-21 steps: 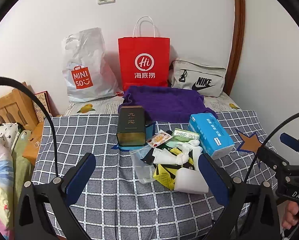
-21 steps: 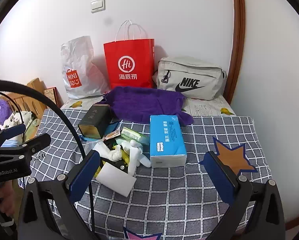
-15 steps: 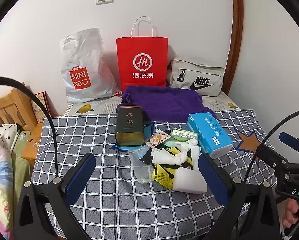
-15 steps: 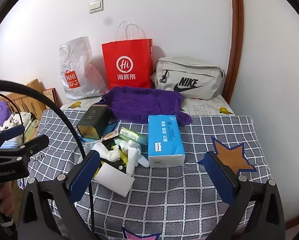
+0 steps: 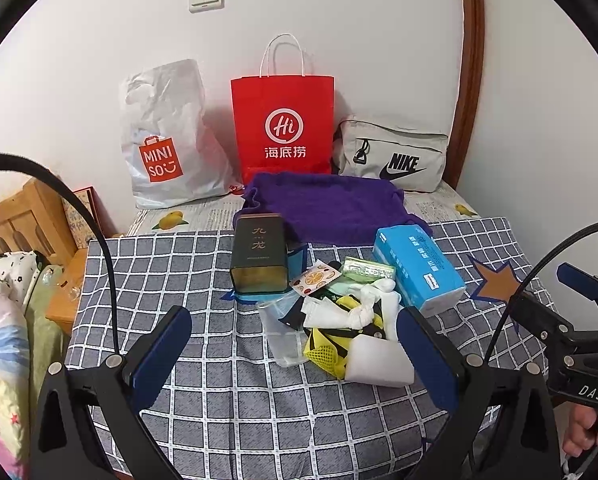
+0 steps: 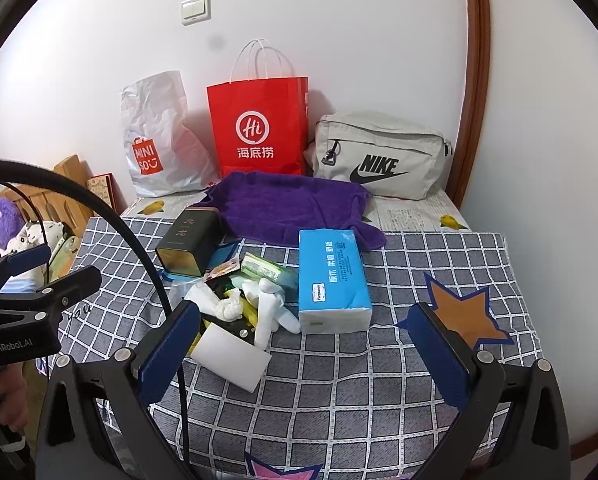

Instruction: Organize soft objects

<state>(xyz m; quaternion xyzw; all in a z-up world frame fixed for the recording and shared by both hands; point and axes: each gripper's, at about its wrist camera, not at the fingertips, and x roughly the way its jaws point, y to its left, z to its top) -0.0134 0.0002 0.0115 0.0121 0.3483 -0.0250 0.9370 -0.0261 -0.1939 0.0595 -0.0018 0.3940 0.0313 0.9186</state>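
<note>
A bed (image 5: 219, 408) with a gray checked cover is carrying everything. A dark green tin (image 5: 259, 255) is lying near the middle, and a purple towel (image 5: 327, 206) is spreading out behind it. A blue tissue pack (image 5: 418, 269) is sitting to the right, just beside a messy pile of small soft things (image 5: 339, 320). Three bags are leaning on the wall at the back: white (image 5: 167, 136), red (image 5: 283, 128) and gray (image 5: 395, 156).

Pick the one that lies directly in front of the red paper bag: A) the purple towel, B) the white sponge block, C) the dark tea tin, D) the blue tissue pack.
A: the purple towel is spread out right at the foot of the red paper bag; the other three lie nearer the camera.
</note>
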